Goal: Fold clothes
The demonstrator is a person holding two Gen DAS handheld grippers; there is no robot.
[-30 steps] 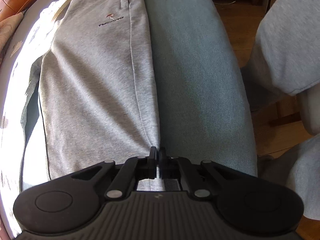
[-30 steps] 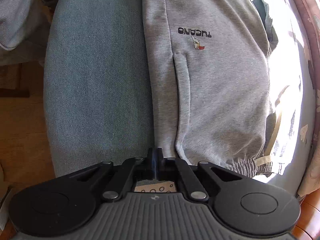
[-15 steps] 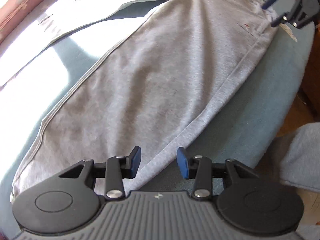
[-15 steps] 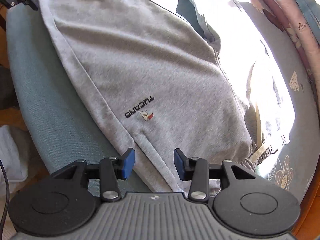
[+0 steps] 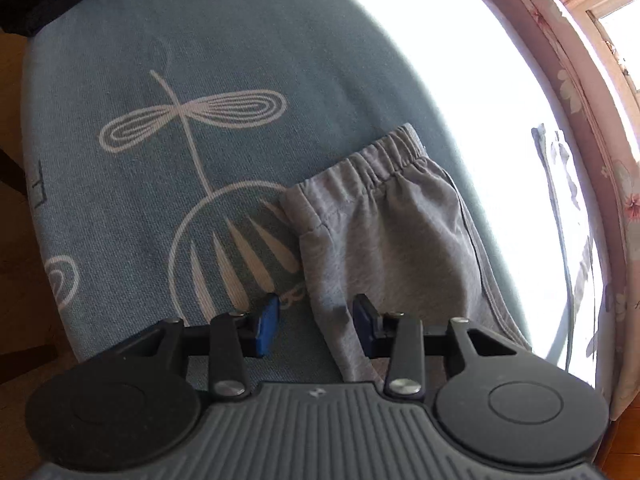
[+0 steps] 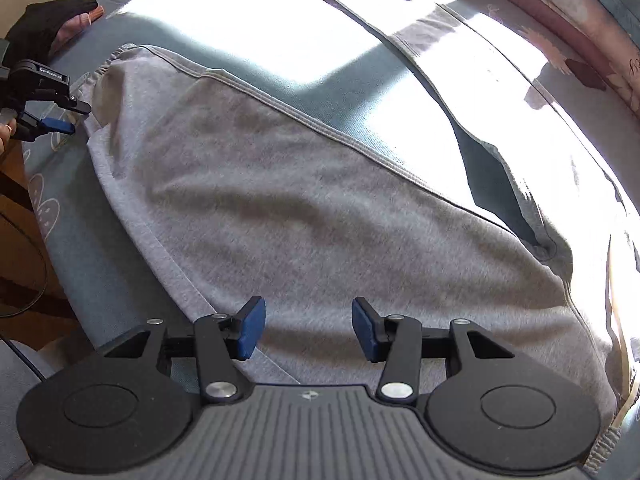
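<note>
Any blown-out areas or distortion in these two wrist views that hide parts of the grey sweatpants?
Left wrist view: sunlight whites out the right side, swallowing the far edge of the grey cotton sweatpants; fisheye bends the teal patterned bedspread. Right wrist view: glare bleaches the sweatpants' upper and right parts; centre stays readable, edges curve.

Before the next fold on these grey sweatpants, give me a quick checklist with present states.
1. Left tool free of fabric: ok; its jaws have just been opening and the sweatpants' leg edge lies between them unpinched.
2. Right tool free of fabric: ok; jaws have just been opening, standing apart over the cloth.
3. Left tool at the elastic cuff: ok; the cuff lies just ahead of it.
4. Sweatpants flat on the blue blanket: ok in the shaded part.
5. Far leg in sunlight lying flat: cannot tell, glare washes it out.
</note>
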